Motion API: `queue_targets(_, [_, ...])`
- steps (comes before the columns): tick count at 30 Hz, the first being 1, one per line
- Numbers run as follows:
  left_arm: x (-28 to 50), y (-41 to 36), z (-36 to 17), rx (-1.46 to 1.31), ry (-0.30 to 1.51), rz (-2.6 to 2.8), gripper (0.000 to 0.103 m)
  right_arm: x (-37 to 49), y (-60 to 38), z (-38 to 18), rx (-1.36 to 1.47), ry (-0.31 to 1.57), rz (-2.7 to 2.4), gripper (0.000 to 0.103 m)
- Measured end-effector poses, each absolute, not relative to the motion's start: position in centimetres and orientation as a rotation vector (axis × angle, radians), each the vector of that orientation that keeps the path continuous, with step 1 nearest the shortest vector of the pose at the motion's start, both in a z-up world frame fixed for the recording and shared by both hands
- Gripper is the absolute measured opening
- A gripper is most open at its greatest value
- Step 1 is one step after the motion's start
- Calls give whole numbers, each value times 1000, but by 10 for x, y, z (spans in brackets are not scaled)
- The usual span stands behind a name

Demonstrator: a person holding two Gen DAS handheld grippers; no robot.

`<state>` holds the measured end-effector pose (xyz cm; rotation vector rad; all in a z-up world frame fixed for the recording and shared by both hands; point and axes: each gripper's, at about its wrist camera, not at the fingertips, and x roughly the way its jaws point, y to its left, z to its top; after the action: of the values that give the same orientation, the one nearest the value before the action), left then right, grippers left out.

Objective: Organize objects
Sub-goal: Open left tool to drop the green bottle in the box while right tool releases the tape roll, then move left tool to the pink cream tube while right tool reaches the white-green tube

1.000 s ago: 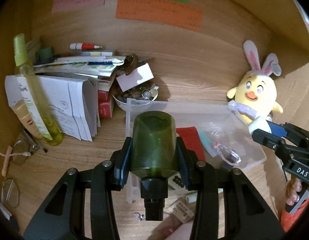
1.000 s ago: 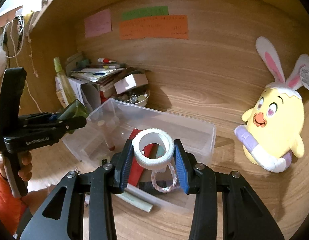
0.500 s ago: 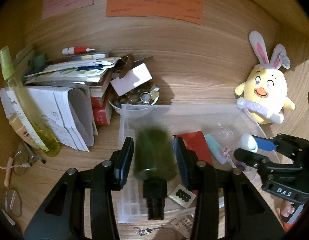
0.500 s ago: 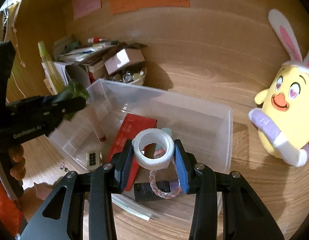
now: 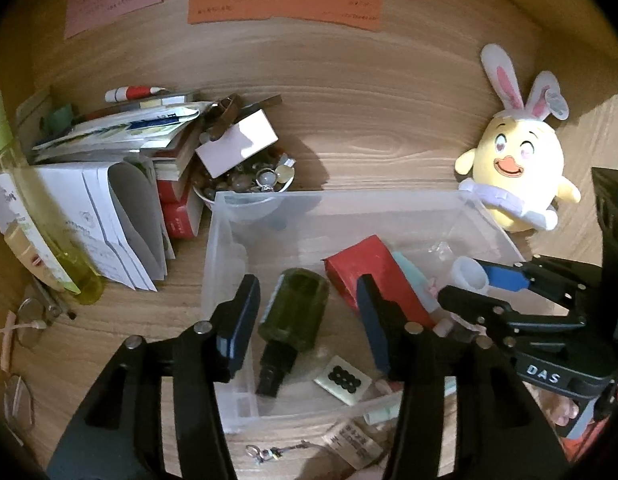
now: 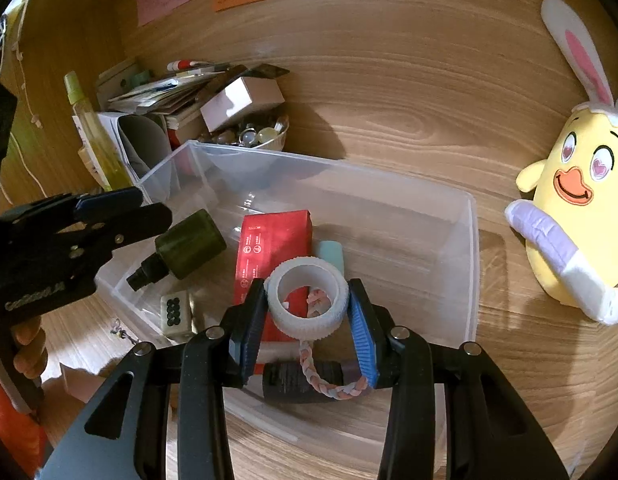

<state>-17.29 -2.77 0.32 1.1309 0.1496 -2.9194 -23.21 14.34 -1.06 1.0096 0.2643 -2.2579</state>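
A clear plastic bin (image 5: 225,248) (image 6: 465,264) sits on the wooden desk. My left gripper (image 5: 307,308) is open above the bin's left part; the dark green bottle (image 5: 295,316) (image 6: 187,246) lies free between its fingers, inside the bin. My right gripper (image 6: 307,300) is shut on a white tape roll (image 6: 307,298) (image 5: 469,274), held over the bin's right part. A braided pastel cord (image 6: 325,380) hangs below the roll. The bin also holds a red packet (image 6: 269,252), a teal item (image 6: 329,252), a black tube (image 6: 293,376) and a tile with black dots (image 6: 175,312).
A yellow bunny-eared plush (image 6: 577,208) (image 5: 517,172) stands right of the bin. Behind-left are a bowl of trinkets (image 5: 249,184), a small white box (image 5: 237,144), stacked papers and books (image 5: 117,160) and a yellow spray bottle (image 5: 41,216). Glasses (image 5: 17,392) and a keyring (image 5: 273,450) lie near the front.
My left gripper opened and let the green bottle go; it now lies in the bin. My right gripper moved forward and lower over the bin, still holding the tape roll.
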Motion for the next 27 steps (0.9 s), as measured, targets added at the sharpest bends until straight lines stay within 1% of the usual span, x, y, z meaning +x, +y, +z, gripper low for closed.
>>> queue_targets(4, [-162,-26,8,1107,145,-2937,64,-232,143,-10,1014,274,-2262,37])
queue_targets(5, [-159,-25,10,1099,142,-2942,66,-231,143,-10,1013,278,-2263,39])
queue_targets(7, [-151,-24,14,1081,128,-2953,70,-230,143,-7,1002,287,-2277,46])
queue_targets(9, [-144,-23,17,1062,122,-2961,78,-228,144,-4,982,292,-2293,56])
queue_targets(10, [-140,-23,19,1052,118,-2966,80,-226,145,-1,969,296,-2302,57])
queue_targets(12, [-131,-23,21,1042,109,-2973,86,-223,145,3,948,306,-2320,64])
queue_targets(13, [-129,-23,22,1038,106,-2974,87,-221,146,5,937,310,-2329,66])
queue_targets(15, [-120,-22,24,1029,95,-2978,92,-216,147,10,919,316,-2342,73])
queue_targets(17, [-114,-23,24,1022,91,-2976,94,-213,148,12,911,314,-2347,77])
queue_targets(27, [-84,-20,18,1046,25,-2979,97,-194,162,19,898,288,-2336,78])
